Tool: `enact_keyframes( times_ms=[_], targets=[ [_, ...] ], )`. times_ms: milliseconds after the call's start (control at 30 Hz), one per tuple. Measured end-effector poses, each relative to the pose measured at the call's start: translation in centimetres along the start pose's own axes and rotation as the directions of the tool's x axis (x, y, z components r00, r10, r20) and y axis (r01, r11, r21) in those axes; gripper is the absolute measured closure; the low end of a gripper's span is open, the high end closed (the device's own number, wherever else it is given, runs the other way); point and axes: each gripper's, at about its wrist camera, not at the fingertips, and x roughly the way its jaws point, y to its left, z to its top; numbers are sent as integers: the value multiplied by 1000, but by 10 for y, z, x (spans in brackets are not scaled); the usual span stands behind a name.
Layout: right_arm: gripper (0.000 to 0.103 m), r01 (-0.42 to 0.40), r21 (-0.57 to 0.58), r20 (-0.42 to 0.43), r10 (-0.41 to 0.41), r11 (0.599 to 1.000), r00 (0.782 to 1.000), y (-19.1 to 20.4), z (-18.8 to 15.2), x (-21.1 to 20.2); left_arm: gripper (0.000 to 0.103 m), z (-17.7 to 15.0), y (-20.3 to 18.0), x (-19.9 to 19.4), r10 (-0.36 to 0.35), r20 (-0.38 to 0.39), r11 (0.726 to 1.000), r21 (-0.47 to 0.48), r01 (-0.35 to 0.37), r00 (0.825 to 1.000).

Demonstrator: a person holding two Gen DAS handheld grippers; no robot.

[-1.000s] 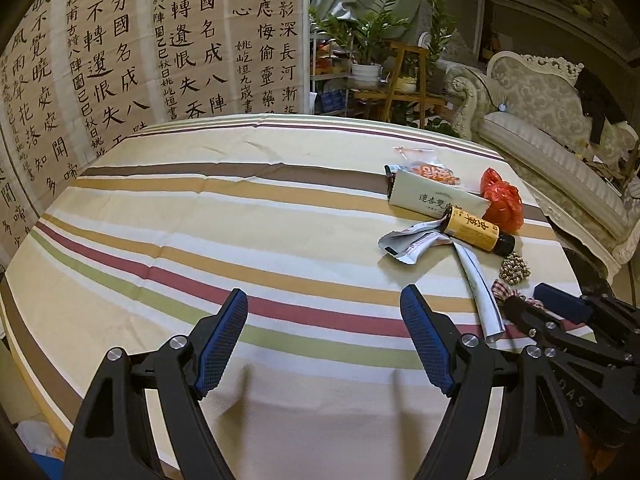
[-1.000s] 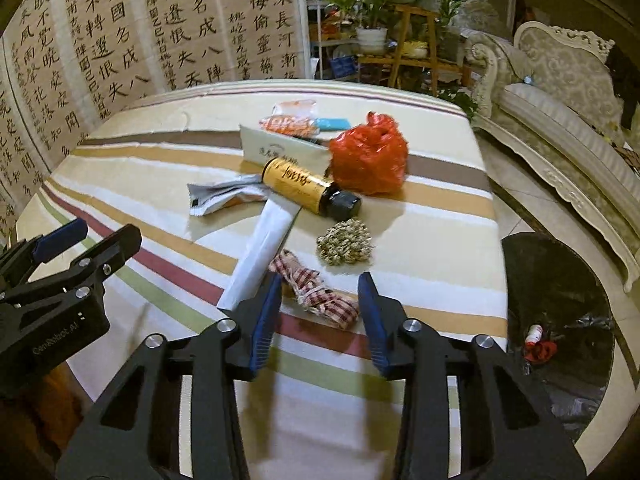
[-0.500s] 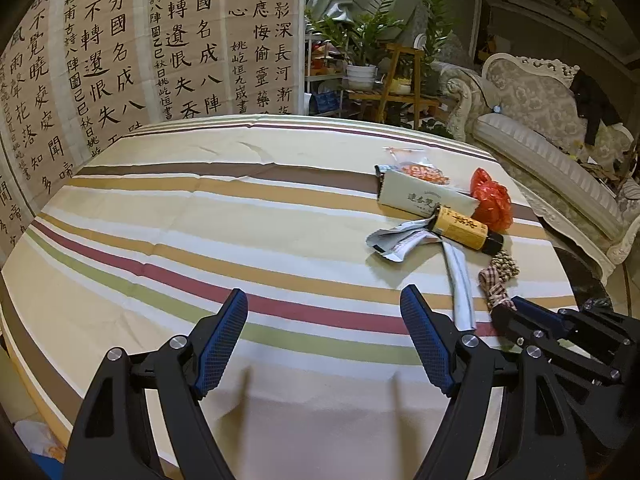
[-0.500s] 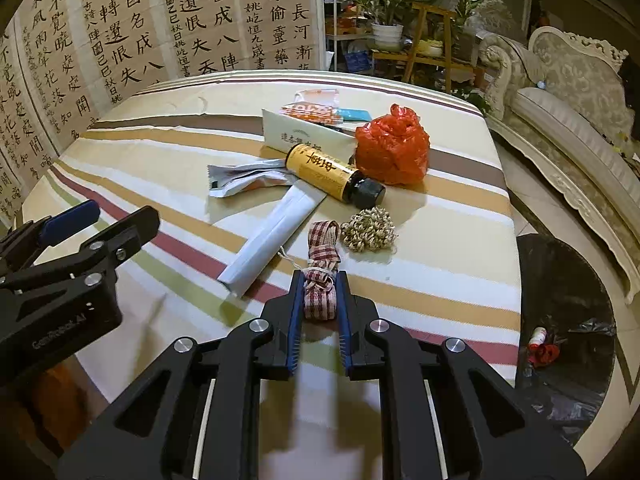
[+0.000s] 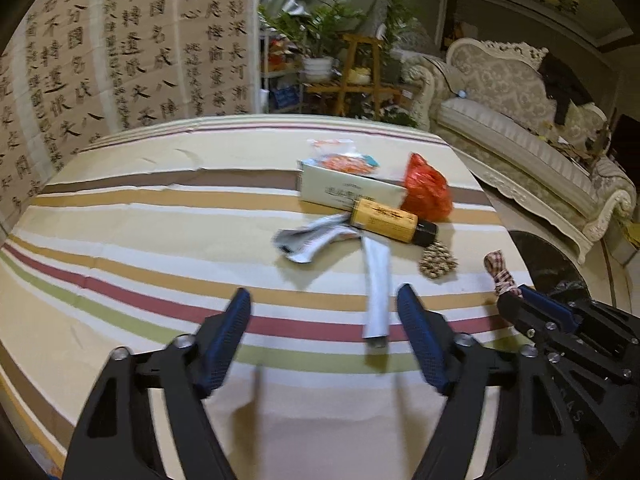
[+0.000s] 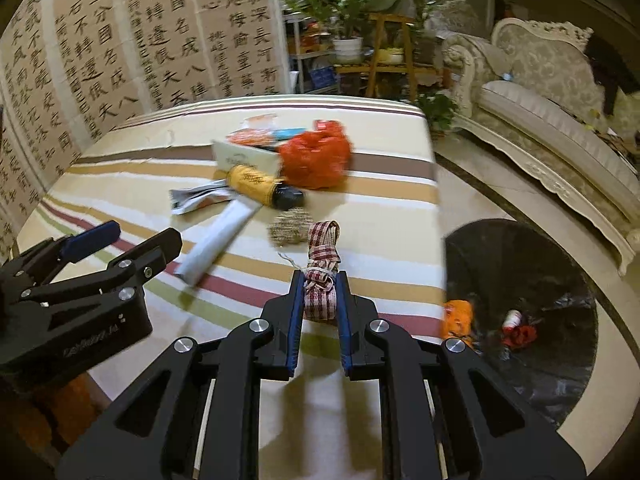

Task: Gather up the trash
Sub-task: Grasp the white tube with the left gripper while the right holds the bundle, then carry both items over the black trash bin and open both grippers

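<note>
Checked ribbon (image 6: 319, 280) sits clamped in my right gripper (image 6: 319, 300), lifted off the striped table (image 6: 384, 208) for the black bin bag (image 6: 520, 264) beside it, while my left gripper (image 5: 324, 320) hangs spread and empty short of the grey wrapper (image 5: 376, 280) beyond.

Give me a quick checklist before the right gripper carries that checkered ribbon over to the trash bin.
1. Grip on checkered ribbon: ok, right gripper jaws closed on it.
2. Ribbon clear of the table: cannot tell, though it looks raised.
3. Trash bin mouth open: ok, black liner open beside the table.
4. Path toward the bin: ok, nothing visible between.
5. Left gripper out of the way: ok, jaws open, empty, off to the left.
6. Loose thread snagging the straw bundle: cannot tell.
</note>
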Motion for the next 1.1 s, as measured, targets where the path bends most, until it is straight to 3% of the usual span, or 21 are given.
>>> enact_keyframes(
  times_ms=[200, 300, 367, 433, 500, 800, 1100],
  targets=[
    [88, 15, 53, 2, -16, 998, 1000, -25, -4, 0, 51, 3, -20, 18, -25, -52, 999, 41, 27, 998],
    [88, 16, 73, 2, -16, 997, 1000, -35, -6, 1, 69, 1, -27, 25, -51, -86, 997, 55, 56, 995],
    [88, 16, 83, 2, -16, 996, 1000, -40, -8, 1, 72, -1, -29, 28, -47, -93, 996, 65, 53, 995],
    [88, 15, 92, 3, -15, 996, 1000, -44, -9, 1, 86, -3, -31, 27, -53, -88, 995, 80, 60, 995],
    [88, 15, 99, 5, -15, 995, 1000, -47, -11, 0, 89, -5, -29, 25, -92, -84, 993, 61, 98, 992],
    [88, 17, 121, 19, -19, 992, 1000, -56, -15, -5, 91, -11, -26, 10, -108, -55, 993, 46, 111, 993],
    [88, 61, 154, 52, -69, 986, 996, -74, -16, -20, 91, -12, -56, -16, -155, 20, 983, 102, 152, 988]
  ],
)
